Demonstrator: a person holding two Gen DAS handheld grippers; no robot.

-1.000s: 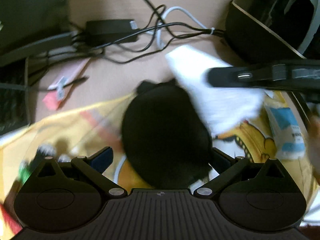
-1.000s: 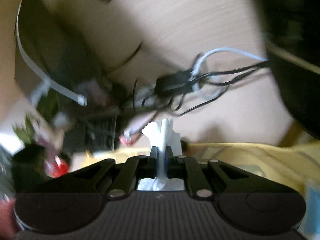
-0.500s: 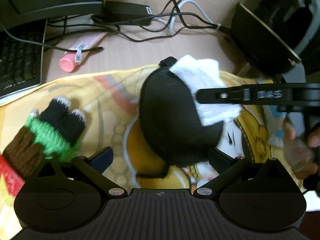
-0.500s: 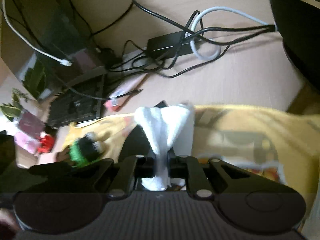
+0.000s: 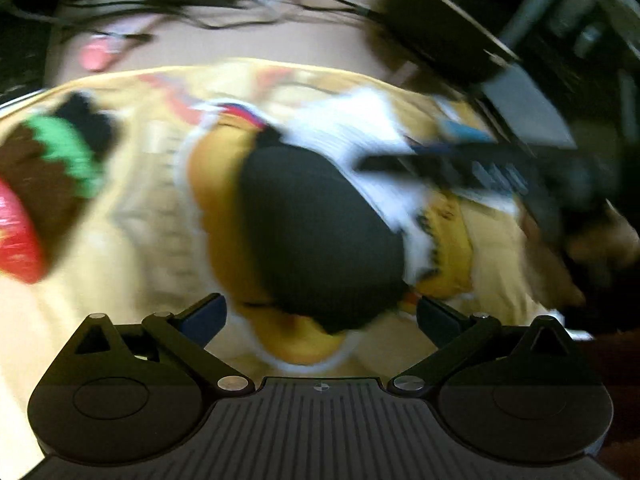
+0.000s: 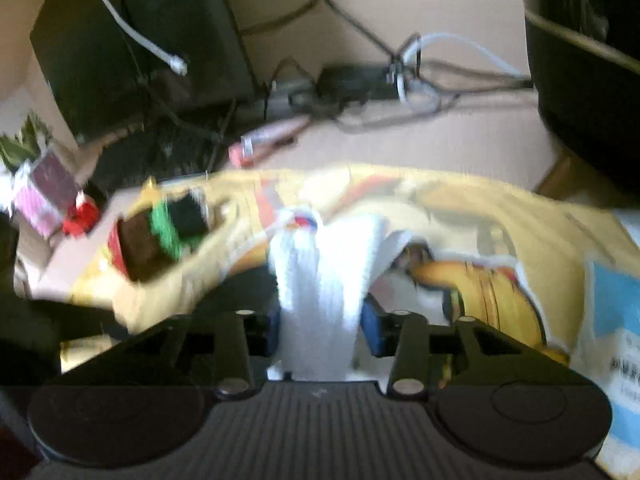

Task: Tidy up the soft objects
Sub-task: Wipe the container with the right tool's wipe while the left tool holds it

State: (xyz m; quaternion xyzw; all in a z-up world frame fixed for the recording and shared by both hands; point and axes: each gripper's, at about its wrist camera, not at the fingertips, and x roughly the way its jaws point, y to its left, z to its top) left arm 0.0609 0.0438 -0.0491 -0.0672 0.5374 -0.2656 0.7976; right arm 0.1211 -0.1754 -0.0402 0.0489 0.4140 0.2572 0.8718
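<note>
Parting since half a second ago, the right claw [image 6: 320,320] now has its blue pads standing a little away from the white cloth [image 6: 320,280], which had been pinched thin between them; the cloth bulges loosely in the gap, and whether the pads touch it cannot be told through the blur. The cloth has come down from above the black pouch [image 5: 316,236] and now lies at the pouch's upper right edge in the left wrist view, both resting on the yellow printed cloth [image 5: 132,220] spread on the bench [image 6: 440,136]. The left claw [image 5: 320,314] remains wide apart and empty, hovering just before the near end of the pouch. Both views are smeared by motion. The right claw's arm reaches in level from the right of the left view, a hand [image 5: 592,248] behind it. A knitted glove [image 5: 60,160] of green, brown and black lies at left.
</note>
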